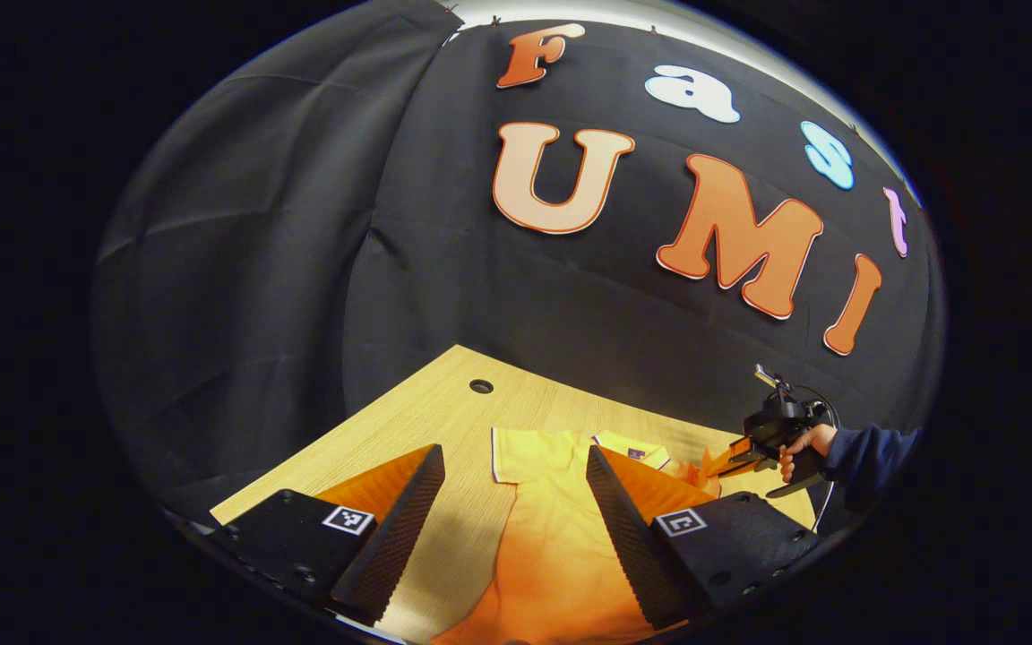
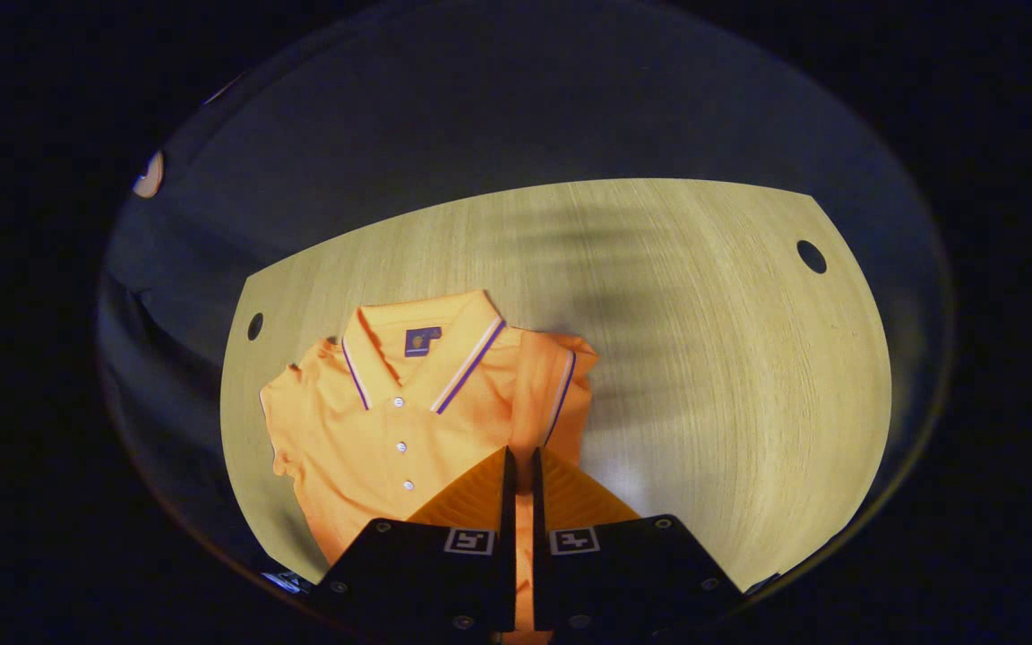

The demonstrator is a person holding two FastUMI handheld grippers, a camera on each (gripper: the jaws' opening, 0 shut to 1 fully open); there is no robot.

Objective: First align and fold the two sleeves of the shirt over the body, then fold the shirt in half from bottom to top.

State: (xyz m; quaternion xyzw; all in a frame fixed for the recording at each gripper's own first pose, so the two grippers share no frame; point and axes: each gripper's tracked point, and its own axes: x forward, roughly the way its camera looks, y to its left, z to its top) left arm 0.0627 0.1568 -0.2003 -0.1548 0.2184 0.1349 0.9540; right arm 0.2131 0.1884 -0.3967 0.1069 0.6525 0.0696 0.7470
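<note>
Left fingers: spread wide on the left gripper (image 1: 507,524), nothing between them; they hang above the shirt's lower body and the bare wood beside it
Right fingers: drawn almost together on the right gripper (image 2: 520,502), a thin slit between them; orange cloth shows in that slit, and I cannot tell whether the pads pinch it
Shirt: orange polo shirt (image 2: 408,421) lying face up on the table, collar toward 12 o'clock in the right gripper view, button placket running down toward 6
Sleeve: one sleeve (image 2: 556,385) with a striped cuff is turned in over the body at about 1 o'clock from the right gripper's tips
Table: light wood table (image 2: 704,358), cable holes near its corners; shirt sits in its 8 o'clock part in the right gripper view
Other gripper: in the left gripper view the right gripper sits at 3 o'clock, held by a hand (image 1: 801,445) in a dark sleeve (image 1: 865,452), its tips at the shirt's edge
</note>
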